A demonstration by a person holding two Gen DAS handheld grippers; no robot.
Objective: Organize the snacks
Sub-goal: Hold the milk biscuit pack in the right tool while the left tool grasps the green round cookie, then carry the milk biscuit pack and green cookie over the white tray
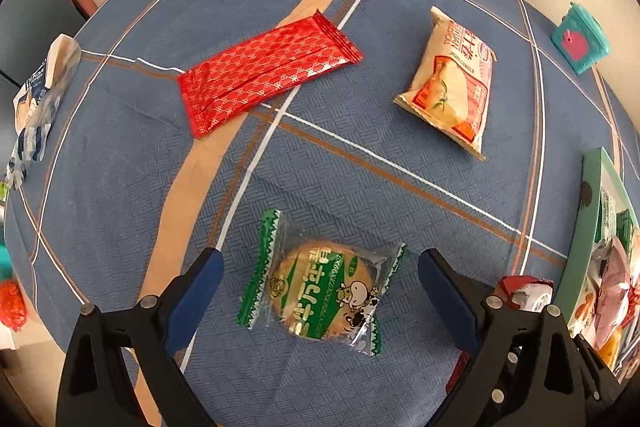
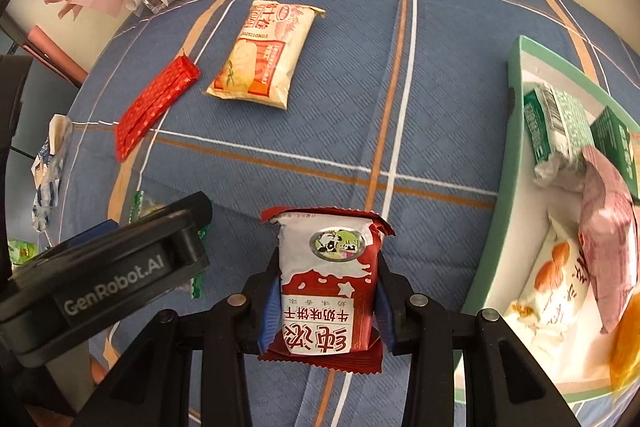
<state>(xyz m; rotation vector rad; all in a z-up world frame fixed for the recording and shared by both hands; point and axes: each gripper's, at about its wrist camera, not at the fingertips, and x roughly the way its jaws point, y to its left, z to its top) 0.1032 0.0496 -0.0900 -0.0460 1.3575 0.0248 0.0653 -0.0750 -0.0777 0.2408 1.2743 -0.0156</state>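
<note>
Fingers of the right gripper (image 2: 324,307) are clamped on a red-and-white biscuit packet (image 2: 328,279), carried toward the tray (image 2: 516,99) at 3 o'clock; left gripper (image 1: 320,291) fingers are held apart over the green cracker packet (image 1: 324,291).

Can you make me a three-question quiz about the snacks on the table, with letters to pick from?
1. Where is the round cracker in the green wrapper?
A. in the tray
B. on the blue tablecloth, between the left gripper's open fingers
C. beside the flowers

2. What colour is the long flat packet?
A. red
B. purple
C. black

3. What is the right gripper doing?
A. standing open and empty
B. pinching the tablecloth
C. shut on a red and white biscuit packet

Answers:
1 B: it lies on the cloth with a finger on each side, neither touching it.
2 A: shiny red with a gold pattern.
3 C: both pads press the packet's sides, with the green-rimmed tray of snacks to its right.
</note>
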